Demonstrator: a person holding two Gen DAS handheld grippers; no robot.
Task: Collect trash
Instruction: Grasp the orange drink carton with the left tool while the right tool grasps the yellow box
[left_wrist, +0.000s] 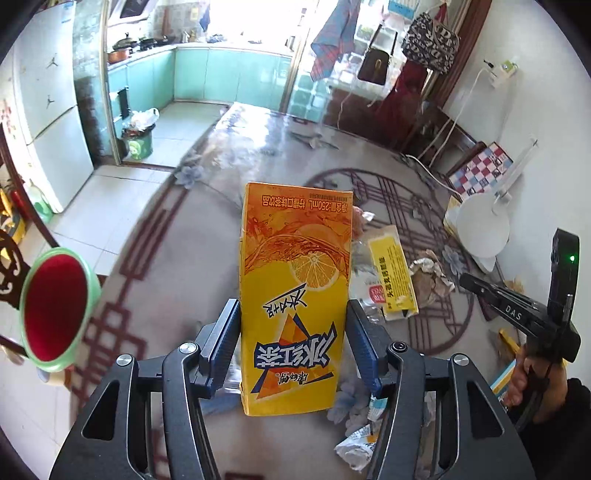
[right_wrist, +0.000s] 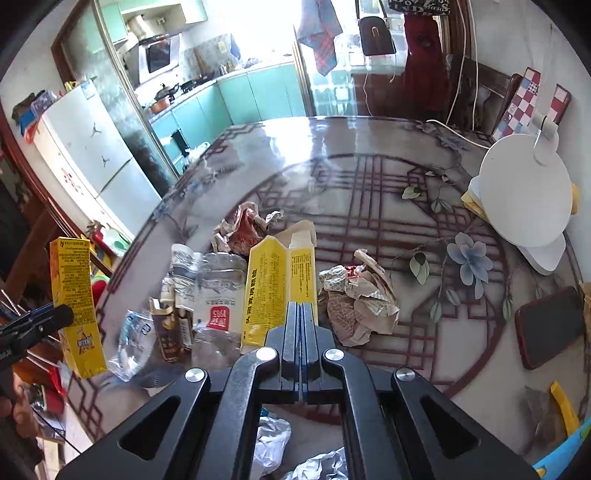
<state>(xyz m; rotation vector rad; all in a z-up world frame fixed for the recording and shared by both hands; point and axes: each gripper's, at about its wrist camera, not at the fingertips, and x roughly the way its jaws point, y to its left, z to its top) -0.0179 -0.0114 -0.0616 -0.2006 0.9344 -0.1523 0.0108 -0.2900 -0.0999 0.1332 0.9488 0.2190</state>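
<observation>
My left gripper (left_wrist: 293, 314) is shut on a yellow iced-tea carton (left_wrist: 295, 295) and holds it upright above the table; the carton also shows in the right wrist view (right_wrist: 75, 306). My right gripper (right_wrist: 302, 308) is shut and empty, its jaws pressed together just above a flattened yellow box (right_wrist: 280, 288). Around it lie crumpled paper (right_wrist: 358, 302), a crushed clear bottle (right_wrist: 218, 295), a small brown pack (right_wrist: 170, 328) and a red-and-white wrapper (right_wrist: 243, 229). A red-lined green bin (left_wrist: 55, 306) stands off the table's left edge.
A white round lamp base (right_wrist: 524, 192) stands at the table's right side, with a red phone (right_wrist: 546, 325) nearer me. Foil scraps (right_wrist: 269, 443) lie under my right gripper. The glass-topped table (right_wrist: 332, 147) stretches toward the kitchen.
</observation>
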